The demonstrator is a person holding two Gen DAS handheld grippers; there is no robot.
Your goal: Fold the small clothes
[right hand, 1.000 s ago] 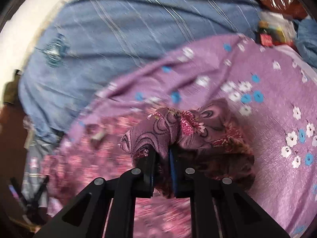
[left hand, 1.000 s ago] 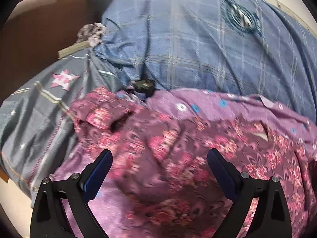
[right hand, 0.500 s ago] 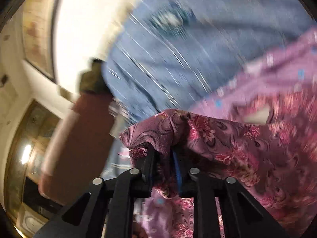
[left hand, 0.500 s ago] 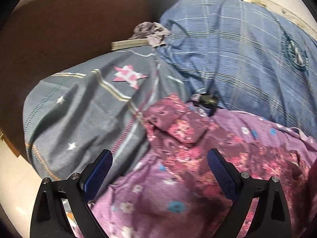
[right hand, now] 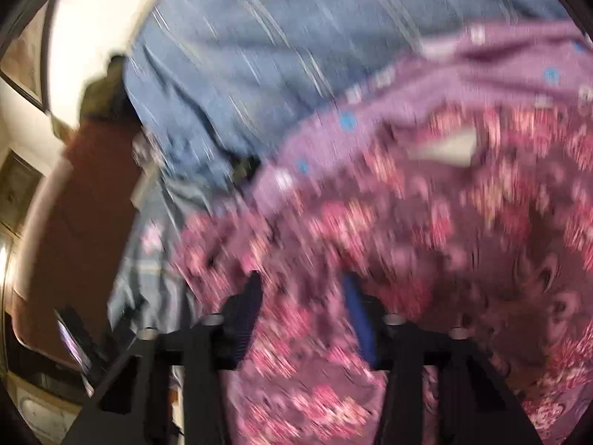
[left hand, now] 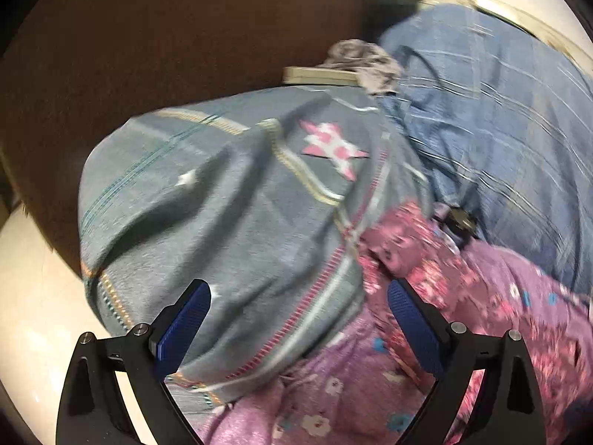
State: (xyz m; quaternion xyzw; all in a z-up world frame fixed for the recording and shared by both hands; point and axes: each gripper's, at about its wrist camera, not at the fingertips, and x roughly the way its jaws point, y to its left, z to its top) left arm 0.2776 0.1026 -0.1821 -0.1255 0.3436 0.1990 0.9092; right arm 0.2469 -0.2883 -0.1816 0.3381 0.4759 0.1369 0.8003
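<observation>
The small garment [right hand: 407, 241] is dark maroon cloth with pink flowers, spread over a purple flowered sheet [right hand: 463, 74]. The right wrist view is blurred. My right gripper [right hand: 302, 300] hovers over the garment with its jaws opening. Cloth shows in the gap between the two blue pads, which are not pressing on it. In the left wrist view a corner of the same garment [left hand: 400, 237] lies at the right. My left gripper [left hand: 298, 289] stands wide open above the edge of a grey star-patterned cushion [left hand: 241, 204], holding nothing.
A blue plaid blanket [left hand: 500, 111] fills the far right, with a small dark object [left hand: 461, 218] at its lower edge. A brown headboard [left hand: 148, 37] rises behind the cushion. A crumpled grey cloth [left hand: 363, 59] lies by a flat book-like thing [left hand: 315, 74]. Pale floor [left hand: 33, 296] shows at left.
My right gripper held a bunched fold of the garment and has let it go, its jaws parting. Both views have swung left; the left one now looks at the grey cushion.
</observation>
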